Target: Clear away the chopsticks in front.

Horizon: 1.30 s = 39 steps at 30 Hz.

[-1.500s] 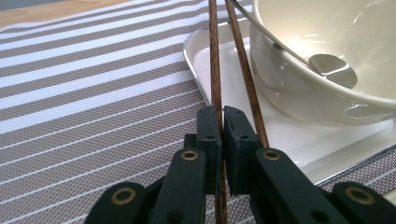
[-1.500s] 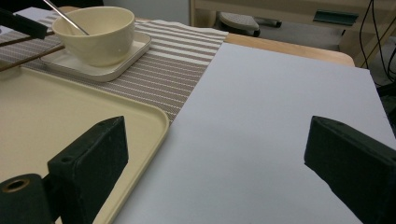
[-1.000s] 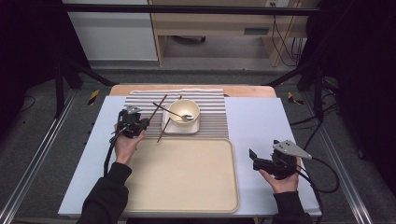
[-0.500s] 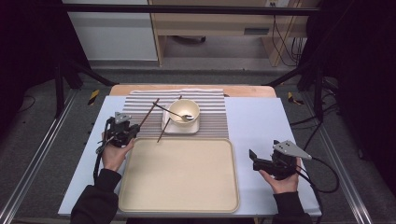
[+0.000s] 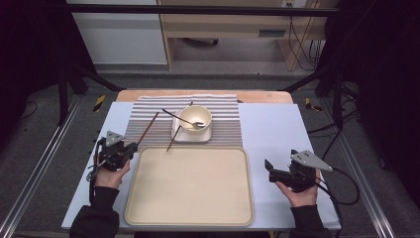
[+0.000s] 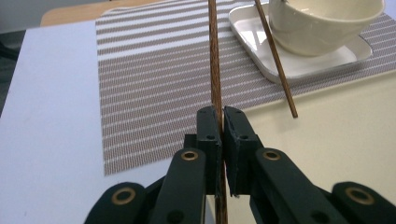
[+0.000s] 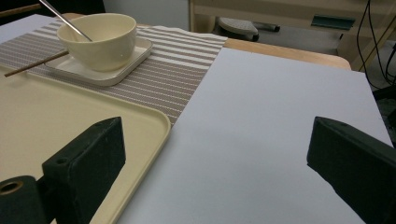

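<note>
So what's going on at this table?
A person holds a gripper in each hand. The left gripper is shut on a chopstick above the striped mat. A second chopstick leans on the plate under the bowl. The right gripper waits open beside the empty tray.

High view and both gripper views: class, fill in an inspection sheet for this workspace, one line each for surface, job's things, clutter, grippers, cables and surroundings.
Surface: white table carrying a striped placemat and a beige tray.
Job's things: held chopstick; second chopstick leaning on the square plate; bowl with spoon.
Clutter: nothing seen.
Grippers: left hand-held gripper shut on the held chopstick; right hand-held gripper open, holding nothing.
Cables: one trails from each gripper; more hang at the far right.
Surroundings: dark floor, metal rails, wooden furniture behind.
</note>
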Available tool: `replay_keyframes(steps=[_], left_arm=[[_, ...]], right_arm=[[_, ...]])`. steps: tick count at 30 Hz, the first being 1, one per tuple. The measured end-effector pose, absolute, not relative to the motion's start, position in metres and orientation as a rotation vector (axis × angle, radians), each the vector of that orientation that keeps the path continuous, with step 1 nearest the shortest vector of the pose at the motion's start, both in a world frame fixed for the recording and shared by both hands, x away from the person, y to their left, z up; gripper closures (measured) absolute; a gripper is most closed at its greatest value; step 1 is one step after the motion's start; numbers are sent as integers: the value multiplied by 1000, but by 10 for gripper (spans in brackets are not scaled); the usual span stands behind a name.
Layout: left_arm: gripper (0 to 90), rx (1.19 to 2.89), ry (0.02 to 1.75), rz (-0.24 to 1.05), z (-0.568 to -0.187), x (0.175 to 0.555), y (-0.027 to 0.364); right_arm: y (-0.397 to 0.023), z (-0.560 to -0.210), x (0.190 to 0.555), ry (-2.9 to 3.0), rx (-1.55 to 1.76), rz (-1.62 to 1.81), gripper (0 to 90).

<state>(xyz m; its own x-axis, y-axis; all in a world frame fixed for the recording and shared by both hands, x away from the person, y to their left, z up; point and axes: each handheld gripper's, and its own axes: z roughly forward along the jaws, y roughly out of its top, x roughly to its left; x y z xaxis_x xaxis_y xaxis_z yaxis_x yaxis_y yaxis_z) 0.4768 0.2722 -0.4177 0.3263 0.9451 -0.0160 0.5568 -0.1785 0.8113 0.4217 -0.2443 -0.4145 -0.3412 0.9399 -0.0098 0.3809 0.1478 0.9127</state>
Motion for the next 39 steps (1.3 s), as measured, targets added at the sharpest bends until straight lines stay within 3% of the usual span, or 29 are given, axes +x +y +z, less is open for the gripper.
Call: replay_keyframes(steps=[16, 29, 39], left_arm=[[852, 1792, 1373, 715, -417, 425, 271], [852, 1770, 1420, 783, -414, 417, 245], [852, 1682, 1466, 770, -431, 388, 243]], right_arm=[[-242, -416, 421, 1821, 1266, 1173, 48], [-241, -417, 422, 1824, 1265, 1177, 50], [-241, -417, 421, 1825, 1266, 1183, 50]])
